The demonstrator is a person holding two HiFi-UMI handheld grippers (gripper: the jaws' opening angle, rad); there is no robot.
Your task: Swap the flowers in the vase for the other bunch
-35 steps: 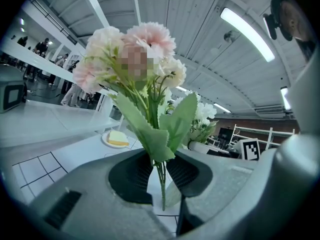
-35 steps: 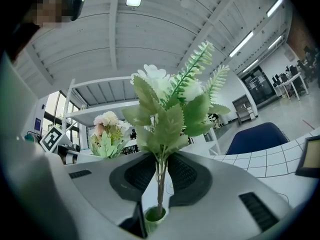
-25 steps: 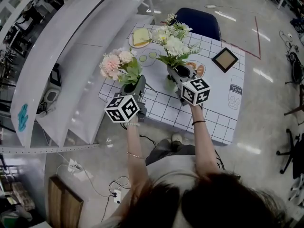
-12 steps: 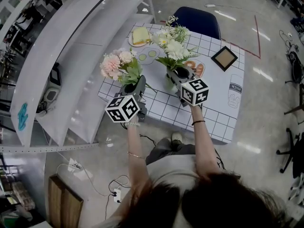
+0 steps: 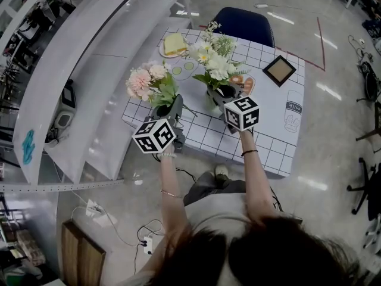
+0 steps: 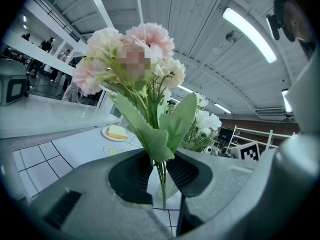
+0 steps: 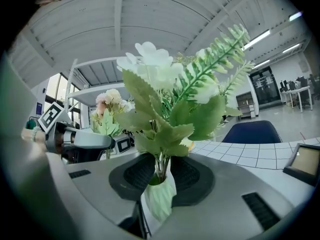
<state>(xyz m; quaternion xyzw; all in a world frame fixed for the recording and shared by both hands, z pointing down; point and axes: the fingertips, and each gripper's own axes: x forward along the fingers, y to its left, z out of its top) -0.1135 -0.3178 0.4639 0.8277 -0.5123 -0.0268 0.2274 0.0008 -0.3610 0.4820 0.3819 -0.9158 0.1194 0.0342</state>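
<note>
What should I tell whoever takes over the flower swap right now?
Left claw: shut on the stems of the pink bunch, held in the air.
Right claw: shut on the white bunch, its stems in the mouth of the green vase.
Done: both bunches gripped.
Left: unclear which bunch started in the vase; if white, lift it out and put pink in.

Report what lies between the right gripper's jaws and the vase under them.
Only the white bunch's stems. The right gripper view shows the right gripper shut on them just above the vase, where they enter its mouth.
</note>
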